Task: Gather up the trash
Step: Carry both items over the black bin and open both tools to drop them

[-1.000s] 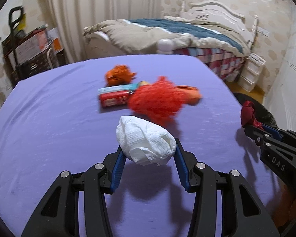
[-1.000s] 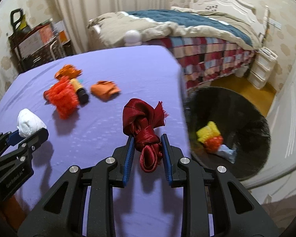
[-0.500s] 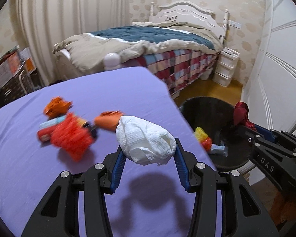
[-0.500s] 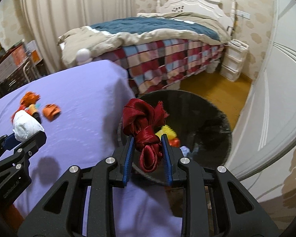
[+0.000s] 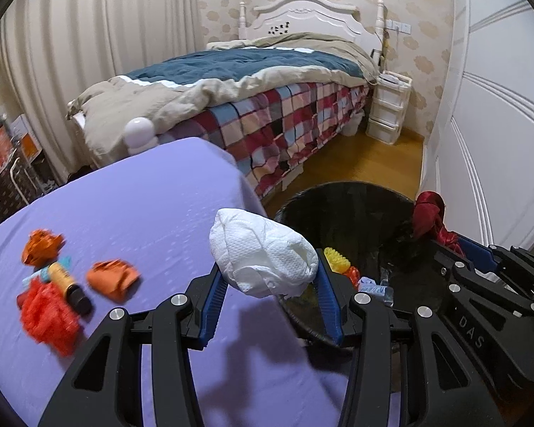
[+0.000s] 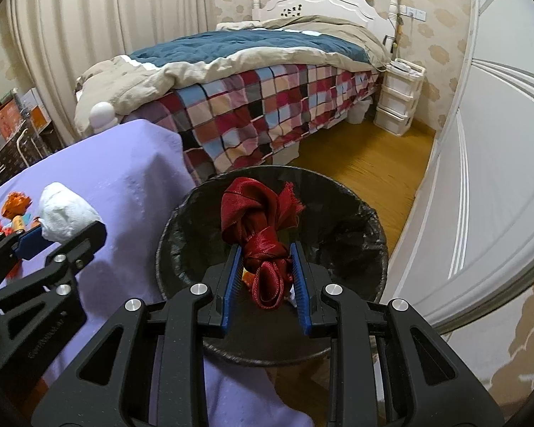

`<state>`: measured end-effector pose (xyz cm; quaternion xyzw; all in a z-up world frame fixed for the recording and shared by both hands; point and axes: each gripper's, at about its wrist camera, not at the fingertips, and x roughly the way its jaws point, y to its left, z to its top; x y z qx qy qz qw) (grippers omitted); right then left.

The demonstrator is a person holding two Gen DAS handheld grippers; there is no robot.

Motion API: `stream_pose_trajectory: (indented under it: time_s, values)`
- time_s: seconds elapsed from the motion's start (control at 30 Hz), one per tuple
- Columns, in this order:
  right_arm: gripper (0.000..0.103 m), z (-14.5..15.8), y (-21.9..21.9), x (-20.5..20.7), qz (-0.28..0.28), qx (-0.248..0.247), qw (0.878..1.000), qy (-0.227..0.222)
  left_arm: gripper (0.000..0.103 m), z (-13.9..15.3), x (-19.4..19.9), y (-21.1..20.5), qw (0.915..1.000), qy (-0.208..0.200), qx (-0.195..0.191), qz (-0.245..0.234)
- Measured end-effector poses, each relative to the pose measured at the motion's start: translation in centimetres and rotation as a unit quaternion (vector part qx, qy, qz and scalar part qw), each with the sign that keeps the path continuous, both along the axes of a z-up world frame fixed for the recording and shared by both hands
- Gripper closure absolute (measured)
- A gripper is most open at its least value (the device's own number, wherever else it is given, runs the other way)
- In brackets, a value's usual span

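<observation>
A: Right gripper [image 6: 266, 277] pinches the knotted red satin cloth [image 6: 263, 227]; it hangs over the mouth of the black-lined trash bin [image 6: 359, 213]. Left gripper [image 5: 267, 299] clamps the crumpled white tissue [image 5: 263, 256] above the bin's near rim, at the edge of the purple-covered table [image 5: 142, 206].

B: Best release?

A: Judgement: drop the cloth first, since it is already centred over the bin. Carry the tissue further inside the rim before spreading the jaws; it is light and could land on the table edge.

B: Remaining?

A: Orange wads [image 5: 112, 279], red fluff [image 5: 48, 315], a small bottle [image 5: 66, 281], well away from the bin.

"DAS" — embossed on right gripper [image 5: 441, 245].
</observation>
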<state>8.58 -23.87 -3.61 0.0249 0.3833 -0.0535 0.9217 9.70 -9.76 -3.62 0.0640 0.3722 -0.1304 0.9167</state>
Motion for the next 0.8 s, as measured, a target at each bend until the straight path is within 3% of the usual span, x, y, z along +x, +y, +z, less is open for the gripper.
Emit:
stream_pose_trajectory:
  time_s: [0.8]
  values:
    - [0.077, -1.1, -3.3, 3.0, -0.03, 0.008, 0.999, 0.007, 0.054, -1.3, 4.0, -4.5, 0.9993, 0.014, 0.034, -0.003]
